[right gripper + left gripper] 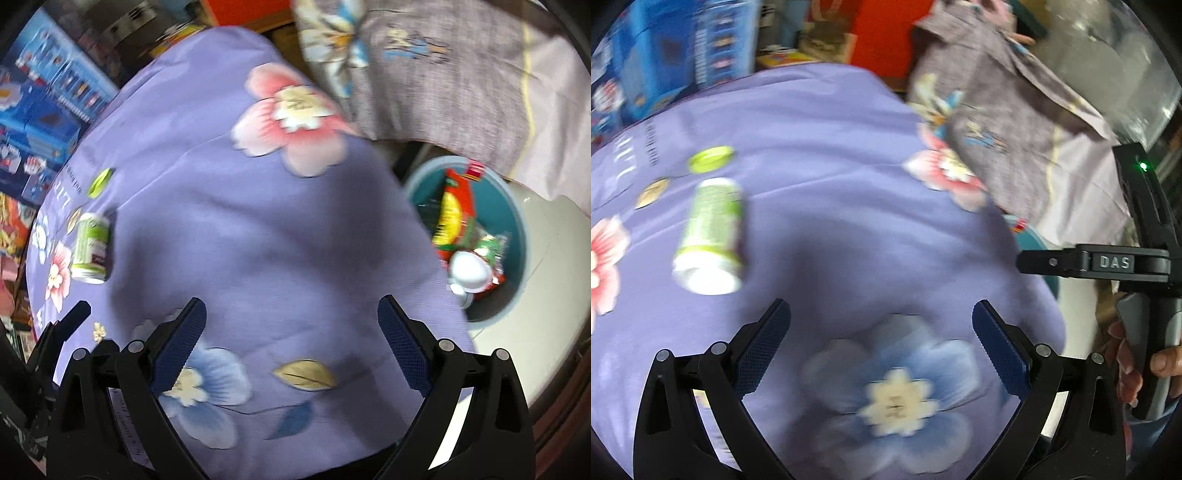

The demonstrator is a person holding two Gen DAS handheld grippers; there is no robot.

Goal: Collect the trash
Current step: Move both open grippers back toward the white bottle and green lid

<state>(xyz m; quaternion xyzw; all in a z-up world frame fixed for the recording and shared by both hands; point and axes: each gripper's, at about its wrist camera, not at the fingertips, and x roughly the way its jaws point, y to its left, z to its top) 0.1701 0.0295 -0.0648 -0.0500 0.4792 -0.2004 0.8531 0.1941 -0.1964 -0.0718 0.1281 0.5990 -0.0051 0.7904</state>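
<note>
Left wrist view, nearest: left hand-held gripper (881,317) spread wide, nothing between its pads, over the purple floral cloth (831,166) on the table.
Right wrist view, nearest: right hand-held gripper (291,314) also wide and empty.
Ahead-left of both: green drink can (711,236) lying on its side, with a green lid (711,158) just beyond it.
Right of the right hand-held gripper: teal bin (517,229) below the table edge, already holding wrappers.
Step, as I judge it: reach for the can next.
Doing it well: straddle the can across its round body, close squarely so it cannot roll, lift clear before swinging to the bin.
Writing: "DAS" on the other tool's body (1115,262); can print too blurred to read.
</note>
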